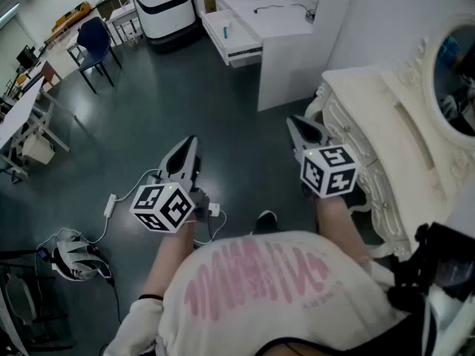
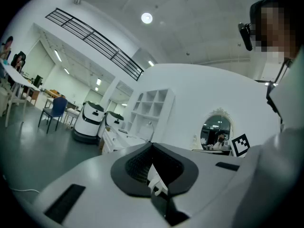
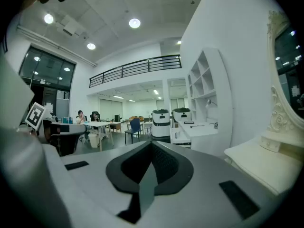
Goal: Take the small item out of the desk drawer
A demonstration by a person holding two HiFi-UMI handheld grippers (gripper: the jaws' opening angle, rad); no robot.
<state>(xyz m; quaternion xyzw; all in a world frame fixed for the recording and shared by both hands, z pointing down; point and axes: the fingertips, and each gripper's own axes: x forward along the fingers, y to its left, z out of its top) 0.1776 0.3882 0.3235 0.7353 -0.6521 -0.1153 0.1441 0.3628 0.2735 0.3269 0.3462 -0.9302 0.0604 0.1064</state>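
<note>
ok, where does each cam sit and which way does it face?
Head view: on the head, steeply down at floor; torso, forearms, left gripper, right gripper.
Left gripper view: on that gripper, along shut jaws toward the shelf; torso at right.
Right gripper view: along shut jaws toward the white robots; torso at left.
Shared: those robots, all three views.

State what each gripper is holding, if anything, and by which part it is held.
The left gripper pinches a small white item between shut jaws; which part of it cannot be told. The right gripper is shut, empty.
</note>
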